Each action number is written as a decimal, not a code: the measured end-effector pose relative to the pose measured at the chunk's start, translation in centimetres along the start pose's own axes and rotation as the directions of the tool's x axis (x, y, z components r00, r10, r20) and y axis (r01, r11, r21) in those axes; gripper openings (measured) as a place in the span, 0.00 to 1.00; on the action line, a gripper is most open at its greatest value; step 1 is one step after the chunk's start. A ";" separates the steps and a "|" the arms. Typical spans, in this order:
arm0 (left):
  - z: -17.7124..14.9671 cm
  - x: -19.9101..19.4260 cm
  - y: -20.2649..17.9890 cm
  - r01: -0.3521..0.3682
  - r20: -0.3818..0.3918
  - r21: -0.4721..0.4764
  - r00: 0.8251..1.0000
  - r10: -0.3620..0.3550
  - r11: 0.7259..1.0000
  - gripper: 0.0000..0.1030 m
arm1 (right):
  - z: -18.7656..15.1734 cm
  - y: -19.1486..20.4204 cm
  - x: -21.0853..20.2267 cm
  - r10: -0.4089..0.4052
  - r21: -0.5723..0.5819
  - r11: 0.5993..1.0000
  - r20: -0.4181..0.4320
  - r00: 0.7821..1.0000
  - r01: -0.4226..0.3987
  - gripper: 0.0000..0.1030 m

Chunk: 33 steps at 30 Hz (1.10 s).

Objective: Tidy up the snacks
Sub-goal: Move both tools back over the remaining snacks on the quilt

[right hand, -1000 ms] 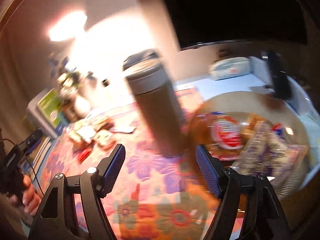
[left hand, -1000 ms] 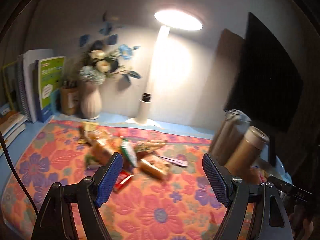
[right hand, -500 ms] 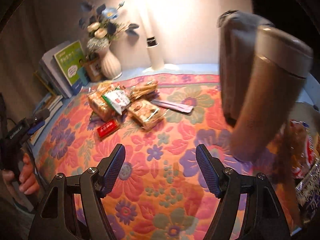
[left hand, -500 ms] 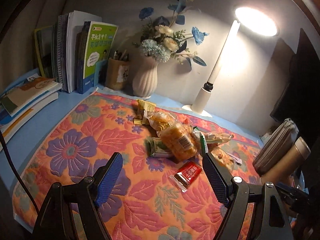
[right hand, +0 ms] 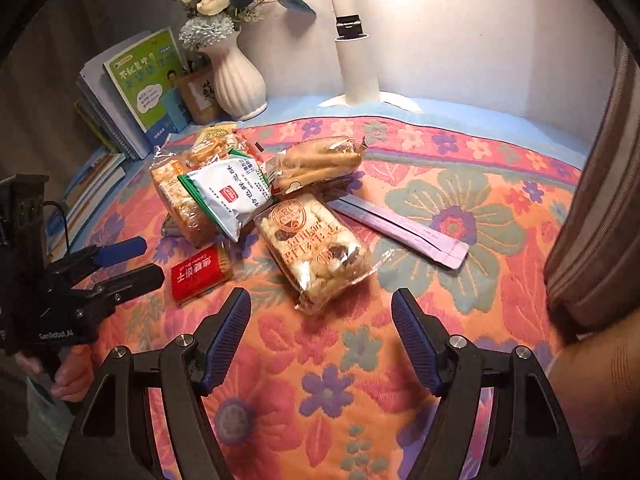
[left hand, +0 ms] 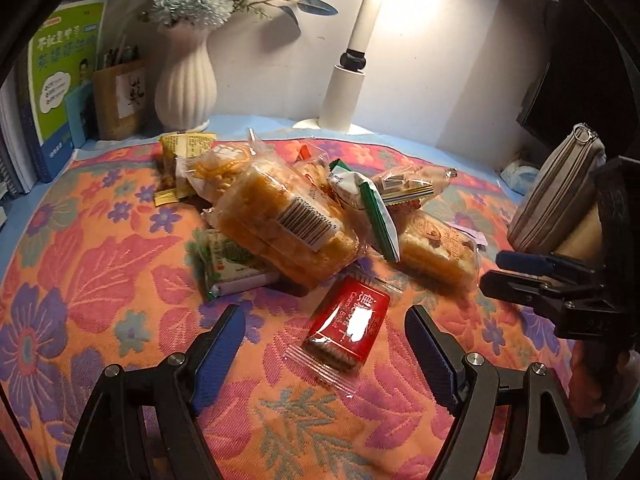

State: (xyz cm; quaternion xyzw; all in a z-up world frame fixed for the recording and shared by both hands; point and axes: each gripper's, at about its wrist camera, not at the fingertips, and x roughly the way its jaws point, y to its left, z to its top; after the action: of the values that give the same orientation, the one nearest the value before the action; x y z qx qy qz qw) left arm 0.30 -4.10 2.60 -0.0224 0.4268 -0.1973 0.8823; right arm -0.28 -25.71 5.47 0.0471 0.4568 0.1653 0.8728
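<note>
Snacks lie in a loose heap on the flowered cloth (left hand: 100,264) over the table, and both grippers are released, jaws apart with nothing between them. The left gripper (left hand: 324,344) points down at the red biscuit packet (left hand: 348,326), which lies just ahead of its fingertips and roughly centred in the gap, apart from both pads. The packet's long axis runs slantwise, from near-left to far-right in the left wrist view, so the jaws would probably need a small roll to close across its narrow side. Beyond it the heap rises, the clear bag of golden cakes (left hand: 280,224) tilted on top.

The right gripper (right hand: 320,332) faces the nougat-like bar pack (right hand: 316,248), just ahead and a little left of centre, its long axis running nearly straight away from the jaws. In that view the red packet (right hand: 198,274) sits between the two grippers, but nearer the left one (right hand: 124,260).
</note>
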 end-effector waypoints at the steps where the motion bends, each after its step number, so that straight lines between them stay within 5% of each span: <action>1: 0.0 0.2 -0.1 0.006 -0.003 0.007 1.000 -0.006 1.000 0.77 | 0.3 -0.1 0.4 0.003 -0.009 1.000 -0.001 1.000 -0.003 0.71; 8: 0.2 1.8 -1.1 0.037 -0.042 0.057 0.999 -0.034 0.998 0.74 | 1.8 -0.9 2.3 0.000 -0.055 0.998 0.053 0.999 0.003 0.71; 12: 0.0 2.7 -1.7 0.043 -0.083 0.094 0.996 -0.035 0.995 0.56 | 2.4 -1.4 3.0 0.027 -0.049 0.998 0.057 0.998 -0.025 0.75; 26: -0.1 2.2 -1.0 0.106 -0.085 0.083 0.991 -0.099 0.991 0.55 | -0.8 0.7 0.7 0.175 -0.109 0.978 -0.026 0.984 -0.176 0.78; 30: -0.1 2.4 -1.5 0.088 -0.087 0.107 0.993 -0.079 0.990 0.55 | 0.0 0.6 0.1 0.064 -0.162 0.985 0.010 0.998 -0.062 0.78; 33: -0.2 2.7 -2.0 0.075 -0.090 0.126 0.994 -0.064 0.989 0.55 | 1.1 0.8 1.1 0.073 -0.186 0.980 -0.005 0.997 -0.072 0.78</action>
State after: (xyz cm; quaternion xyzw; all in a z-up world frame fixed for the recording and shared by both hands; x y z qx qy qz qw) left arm 1.03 -6.92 0.90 0.0284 0.4494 -0.2561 0.8554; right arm 1.03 -24.47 5.42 -0.0179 0.4364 0.2390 0.8672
